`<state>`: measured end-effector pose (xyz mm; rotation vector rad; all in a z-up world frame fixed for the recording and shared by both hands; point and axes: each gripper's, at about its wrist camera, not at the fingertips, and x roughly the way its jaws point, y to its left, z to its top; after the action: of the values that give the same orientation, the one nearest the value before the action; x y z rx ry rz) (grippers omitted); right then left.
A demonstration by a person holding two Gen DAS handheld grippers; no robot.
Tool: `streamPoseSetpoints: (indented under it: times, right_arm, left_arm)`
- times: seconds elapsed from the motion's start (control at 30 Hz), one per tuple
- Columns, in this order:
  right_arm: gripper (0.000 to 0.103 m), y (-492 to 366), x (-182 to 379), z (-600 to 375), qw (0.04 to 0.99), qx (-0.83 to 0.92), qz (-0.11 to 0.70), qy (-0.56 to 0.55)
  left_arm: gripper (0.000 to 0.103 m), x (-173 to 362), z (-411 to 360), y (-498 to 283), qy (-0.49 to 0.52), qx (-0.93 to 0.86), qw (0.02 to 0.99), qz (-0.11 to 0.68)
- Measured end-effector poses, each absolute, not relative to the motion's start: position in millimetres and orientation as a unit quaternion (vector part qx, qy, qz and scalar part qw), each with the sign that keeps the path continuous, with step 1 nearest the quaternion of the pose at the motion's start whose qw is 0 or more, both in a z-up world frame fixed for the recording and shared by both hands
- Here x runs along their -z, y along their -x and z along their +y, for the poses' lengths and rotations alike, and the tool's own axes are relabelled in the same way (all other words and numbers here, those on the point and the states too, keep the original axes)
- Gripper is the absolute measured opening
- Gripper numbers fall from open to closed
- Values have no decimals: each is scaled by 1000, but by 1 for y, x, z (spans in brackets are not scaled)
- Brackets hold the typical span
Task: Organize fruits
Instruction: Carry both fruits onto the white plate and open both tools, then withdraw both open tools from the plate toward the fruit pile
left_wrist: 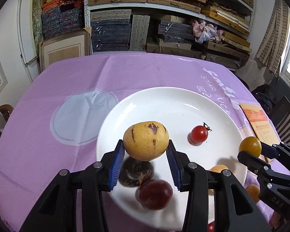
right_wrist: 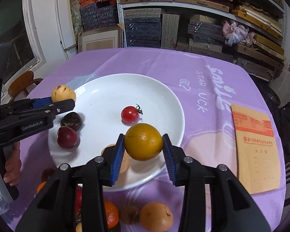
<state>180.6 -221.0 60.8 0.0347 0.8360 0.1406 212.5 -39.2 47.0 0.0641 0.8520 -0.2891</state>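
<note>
holding 1 fruit each, both claws hang over the white plate (right_wrist: 164, 89): the left gripper (left_wrist: 146, 150) pinches a speckled yellow pear (left_wrist: 146, 140), the right gripper (right_wrist: 143, 147) an orange (right_wrist: 143, 141), likely to join the tomato (right_wrist: 130, 114) and 2 dark plums (right_wrist: 68, 137) there.

A purple-streaked yellow fruit (left_wrist: 146, 140) and an orange (right_wrist: 143, 141) hang above the white plate (right_wrist: 164, 104), which holds a cherry tomato (right_wrist: 130, 114).
</note>
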Motion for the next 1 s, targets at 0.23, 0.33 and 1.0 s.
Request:
streamPoseSetpoints:
  times: [0.23,0.33,1.0]
  right_arm:
    - [49,-204,-52,-223,906,-61,417,-23]
    - [59,-198,-59,-227,913,-58,404,-23]
    - [95,17,-73,-248,961,-13,268,-62]
  left_arm:
    - [51,-29,-45,-231,-25,134,893,428]
    - [60,-37,-40,-225,-26,127,901,414]
    - [71,-28,42,-63,-1,93,904,418]
